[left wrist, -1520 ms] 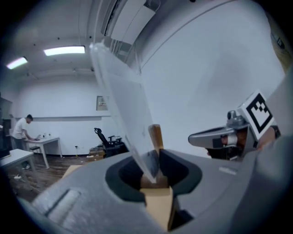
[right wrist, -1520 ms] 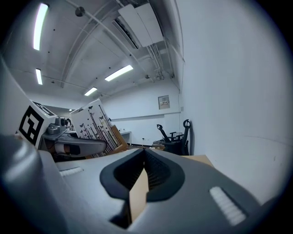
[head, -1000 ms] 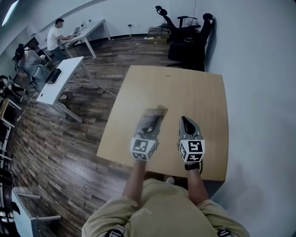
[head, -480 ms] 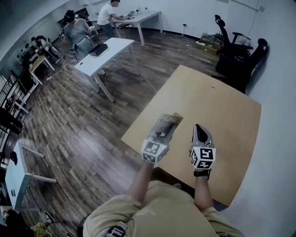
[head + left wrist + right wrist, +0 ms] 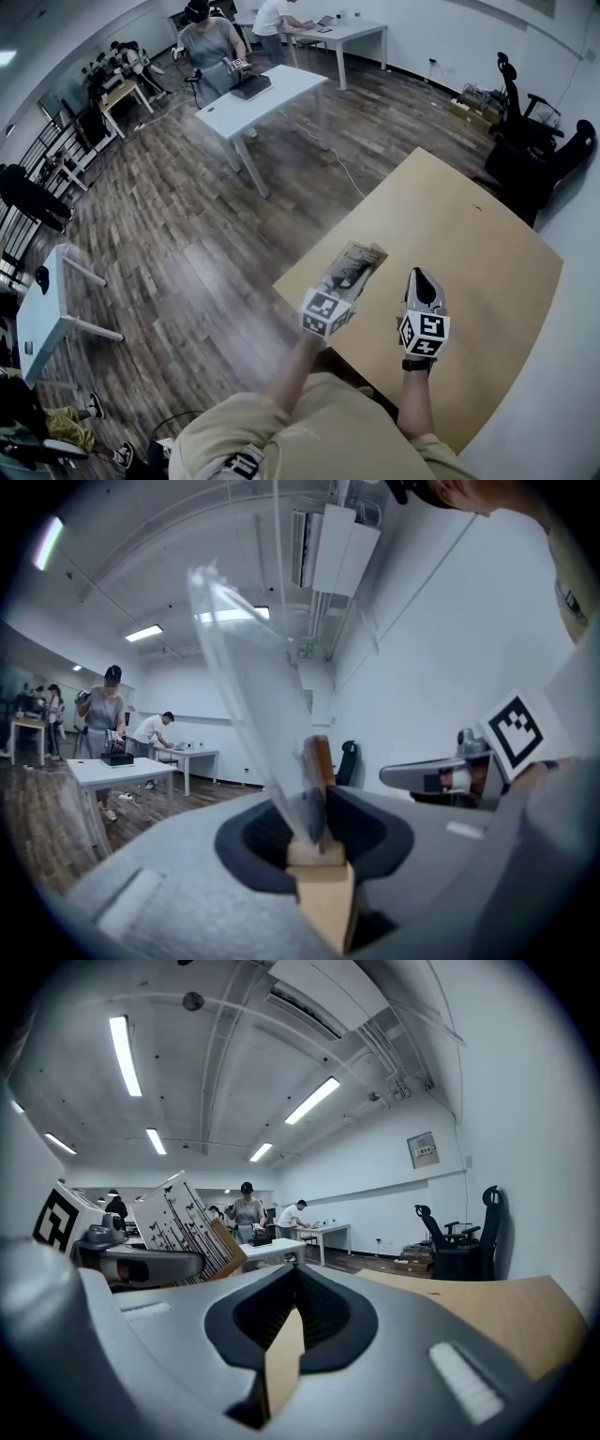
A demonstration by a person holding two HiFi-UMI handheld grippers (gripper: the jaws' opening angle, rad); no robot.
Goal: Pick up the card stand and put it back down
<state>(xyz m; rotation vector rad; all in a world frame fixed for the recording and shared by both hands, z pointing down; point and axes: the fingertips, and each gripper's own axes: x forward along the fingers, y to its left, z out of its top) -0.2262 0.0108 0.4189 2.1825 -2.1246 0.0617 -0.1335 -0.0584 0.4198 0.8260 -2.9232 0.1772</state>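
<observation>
Left tongs (image 5: pixel 317 850): closed on the card stand (image 5: pixel 246 667), jaws pinching its pale wooden base, with the clear panel rising from between them and leaning to the left. Marker cube (image 5: pixel 326 312) at the near end, carried on a bare forearm.

Right tongs (image 5: pixel 291 1327): jaws together, nothing held between them. Positioned just right of the left tongs, apart from them, over the near part of the surface (image 5: pixel 478 234). Its own marker cube (image 5: pixel 424 334) faces up.

Card stand: wooden base, transparent upright panel, card printed with thin dark lines and small dark shapes. Seen from the right gripper view, the card face slopes up and away to the left. Located over the near left edge of the surface, in the left tongs' grip. Whether the base touches the surface cannot be told.

Surface: light wood tabletop, set against the white wall at right.

Floor (image 5: pixel 187 253): dark wood planks, to the left of and beyond the surface.

White desk (image 5: pixel 267 94): far left, a standing person (image 5: pixel 208 42) at its far end. A second white desk (image 5: pixel 352 36) lies beyond it, with another person (image 5: pixel 275 17) bent over it.

Office chairs (image 5: pixel 534 155): black, at the far right, past the surface's far corner.
</observation>
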